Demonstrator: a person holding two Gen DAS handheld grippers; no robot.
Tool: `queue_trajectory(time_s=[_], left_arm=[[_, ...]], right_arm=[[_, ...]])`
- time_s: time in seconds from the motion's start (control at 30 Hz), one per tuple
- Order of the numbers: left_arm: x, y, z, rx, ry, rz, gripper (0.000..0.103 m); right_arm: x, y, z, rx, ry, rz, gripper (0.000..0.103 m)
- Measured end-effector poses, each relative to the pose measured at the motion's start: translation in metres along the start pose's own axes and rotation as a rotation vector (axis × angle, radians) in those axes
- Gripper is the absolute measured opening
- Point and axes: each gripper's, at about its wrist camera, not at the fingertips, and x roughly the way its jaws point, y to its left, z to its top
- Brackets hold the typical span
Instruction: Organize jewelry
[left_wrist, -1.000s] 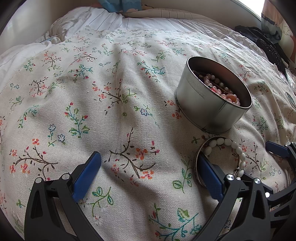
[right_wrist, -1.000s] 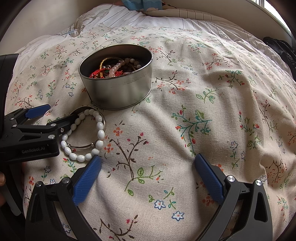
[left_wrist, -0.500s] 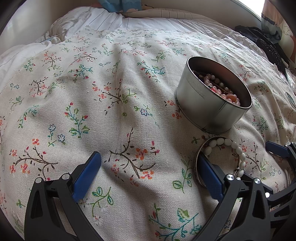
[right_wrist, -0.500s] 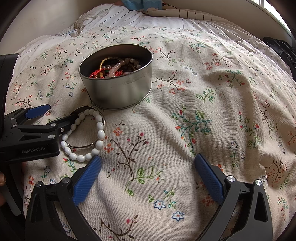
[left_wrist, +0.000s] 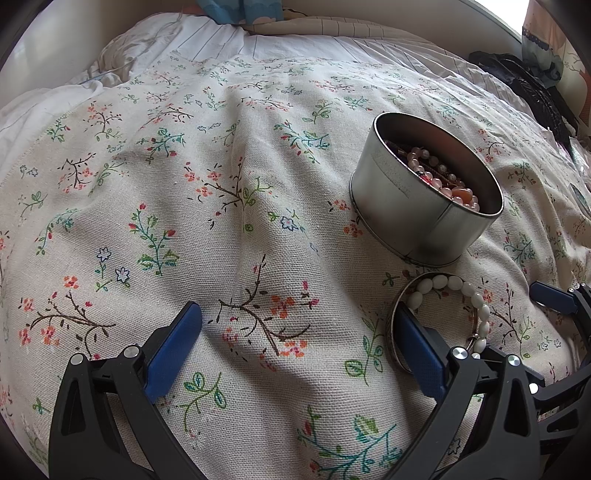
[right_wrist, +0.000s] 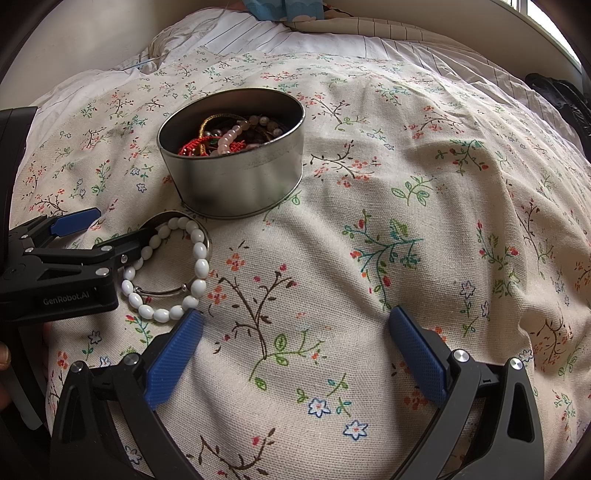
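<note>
Jewelry fills a round silver tin (right_wrist: 236, 173) on the bed's flowered spread (left_wrist: 229, 236); just beside it lie a white bead bracelet (right_wrist: 177, 273) and a thin metal bangle (right_wrist: 162, 291). Left claw (left_wrist: 295, 350) spreads wide, one finger (right_wrist: 125, 243) lying across the bracelet. Right claw (right_wrist: 295, 350) gapes wide over bare cloth. Only the right view shows red cord and gold chain inside; the left shows pink beads.

Both wrist views low, close over bedspread (left_wrist: 258, 221), facing headboard; share tin (left_wrist: 424, 206) (right_wrist: 236, 177), bracelet (left_wrist: 461, 291) (right_wrist: 166, 273).
</note>
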Motion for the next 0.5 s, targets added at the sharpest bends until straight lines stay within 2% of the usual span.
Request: queue_trajectory(time_s=[0.5], left_arm=[[0.0006,-0.002,0.0003,0.006,-0.004,0.008,0.097]], right_arm=[[-0.0001,0.0001,-0.0002,0.0,0.0,0.0,0.096]])
